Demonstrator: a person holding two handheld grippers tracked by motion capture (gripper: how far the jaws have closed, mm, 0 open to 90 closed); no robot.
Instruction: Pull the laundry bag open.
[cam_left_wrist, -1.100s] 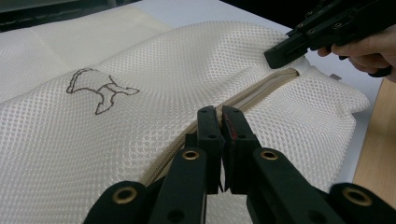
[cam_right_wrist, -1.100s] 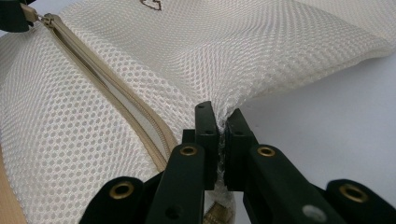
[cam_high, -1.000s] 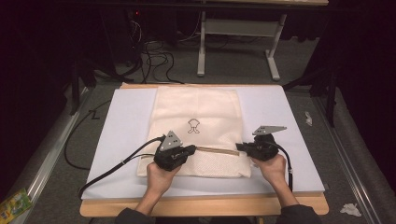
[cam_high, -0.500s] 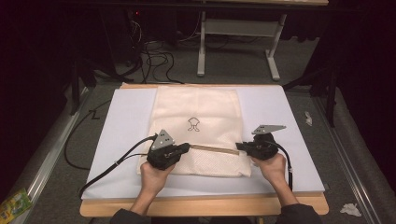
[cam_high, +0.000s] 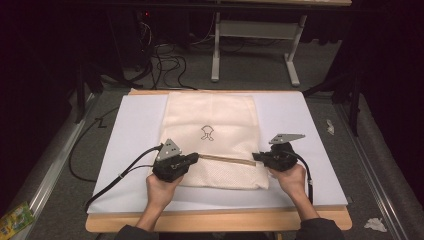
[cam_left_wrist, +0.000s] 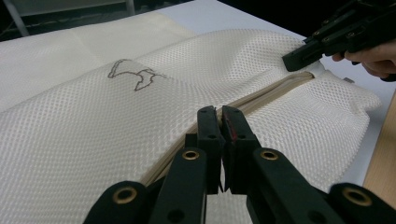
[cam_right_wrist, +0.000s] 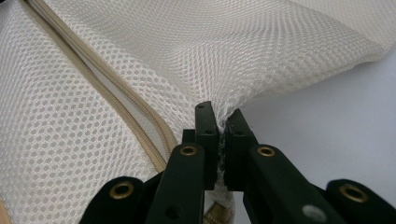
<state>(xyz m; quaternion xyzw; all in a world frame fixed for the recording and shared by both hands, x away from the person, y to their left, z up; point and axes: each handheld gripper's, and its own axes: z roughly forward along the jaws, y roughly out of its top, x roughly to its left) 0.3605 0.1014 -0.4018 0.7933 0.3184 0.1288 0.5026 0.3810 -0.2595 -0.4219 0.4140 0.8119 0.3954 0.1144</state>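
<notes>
Running crosswise between the tools, the zipper (cam_high: 227, 159) of the mesh bag (cam_high: 210, 137) on the white mat (cam_high: 300, 120) spans left gripper (cam_left_wrist: 219, 122), clamped near it, to right gripper (cam_right_wrist: 219, 116), pinching mesh.

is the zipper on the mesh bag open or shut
Partly open: the zipper gapes near the right gripper; the mesh bag lies flat.

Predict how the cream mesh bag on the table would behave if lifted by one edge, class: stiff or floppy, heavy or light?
Probably floppy: the mesh bag puckers where the right claw pinches it. Likely light, since its open weave lies flat and thin on the white mat. The zipper may be the stiffest line.
</notes>
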